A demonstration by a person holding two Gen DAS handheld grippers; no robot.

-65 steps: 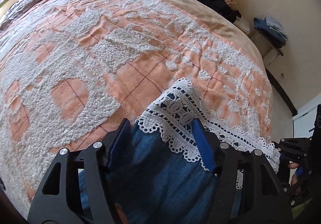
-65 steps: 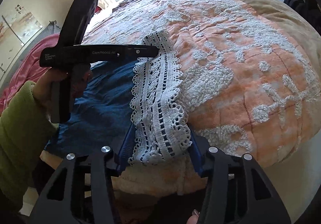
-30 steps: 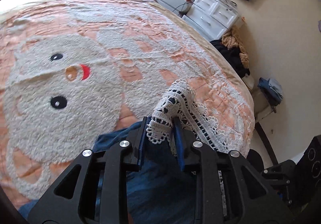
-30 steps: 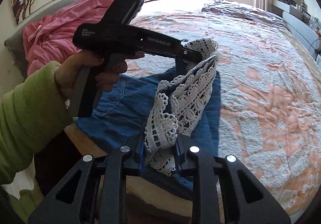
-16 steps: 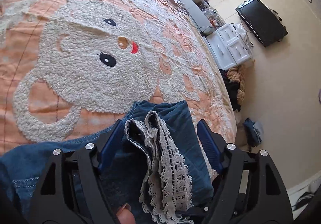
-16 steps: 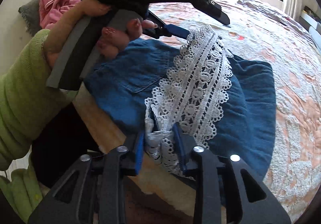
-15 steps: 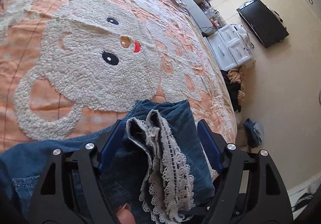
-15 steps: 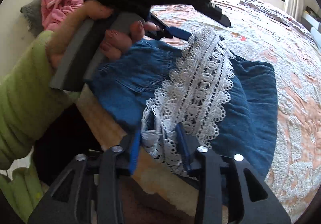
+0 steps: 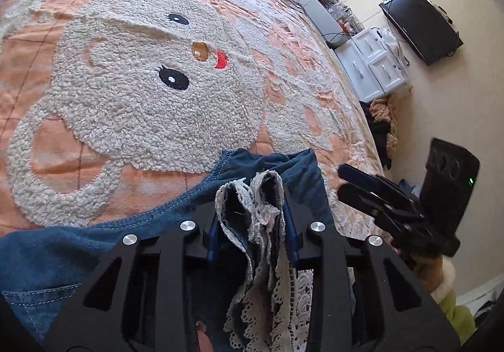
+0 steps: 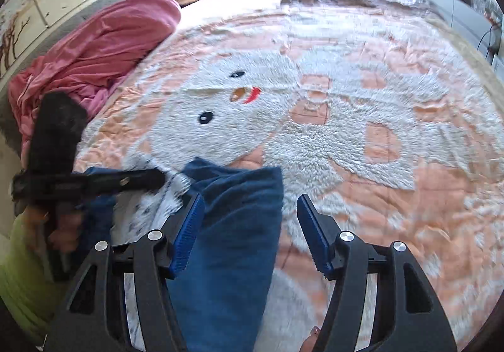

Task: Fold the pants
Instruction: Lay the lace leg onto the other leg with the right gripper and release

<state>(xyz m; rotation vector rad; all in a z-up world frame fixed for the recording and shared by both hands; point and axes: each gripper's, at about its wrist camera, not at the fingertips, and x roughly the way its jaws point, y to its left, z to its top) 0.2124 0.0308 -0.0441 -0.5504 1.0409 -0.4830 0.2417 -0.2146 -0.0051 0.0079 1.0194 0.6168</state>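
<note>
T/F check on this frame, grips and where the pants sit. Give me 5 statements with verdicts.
1. The left gripper is clamped on the lace hem of the pants. True.
2. The right gripper is shut on the denim. False: its jaws stand apart, having just been opening, and the pads do not press the cloth that lies between them.
3. The pants lie on a bedspread with a fluffy white cartoon face. True.
4. The pink blanket covers the pants. False: it is bunched up apart from them, by the far left edge of the bed.
5. A dark screen hangs on the wall above white drawers. True.
</note>
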